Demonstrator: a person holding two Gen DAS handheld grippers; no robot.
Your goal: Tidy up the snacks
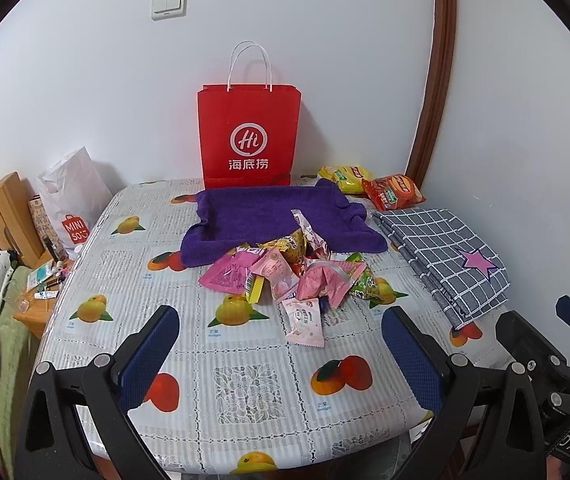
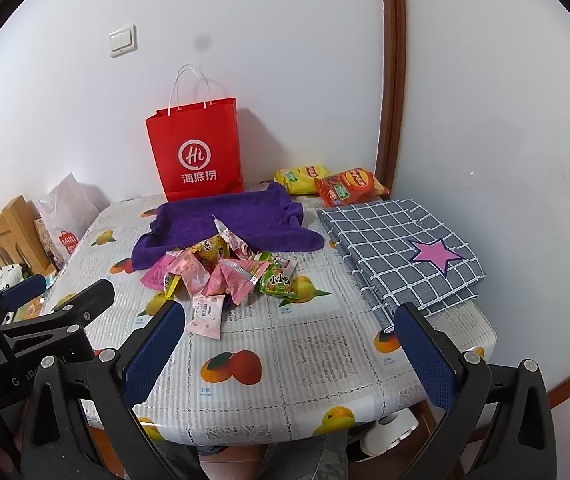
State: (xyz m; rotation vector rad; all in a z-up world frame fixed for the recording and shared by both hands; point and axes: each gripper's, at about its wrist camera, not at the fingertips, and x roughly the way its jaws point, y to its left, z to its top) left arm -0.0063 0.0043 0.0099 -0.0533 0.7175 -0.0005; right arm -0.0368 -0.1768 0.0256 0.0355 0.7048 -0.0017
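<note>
A heap of small snack packets is seen at the middle of the desk, which is covered by a glossy plastic cloth printed with mangoes and lace squares. Most packets are crinkled pink foil pillows; a green one lies at the right edge of the heap and a pale pink one lies flat at its near edge. The far side of the heap is overlapped onto a rumpled purple towel of thick pile. A stiff red paper bag with white cord handles is stood upright against the wall behind the towel. Two puffy crisp bags, yellow and red, are laid in the far right corner. A folded grey checked cloth bearing a pink star is spread along the right edge.

The left gripper is held open above the near desk, its blue textured pads spread wide, with the heap just beyond and nothing between them. The right gripper is likewise held open and empty, the heap lying ahead and to its left.
</note>
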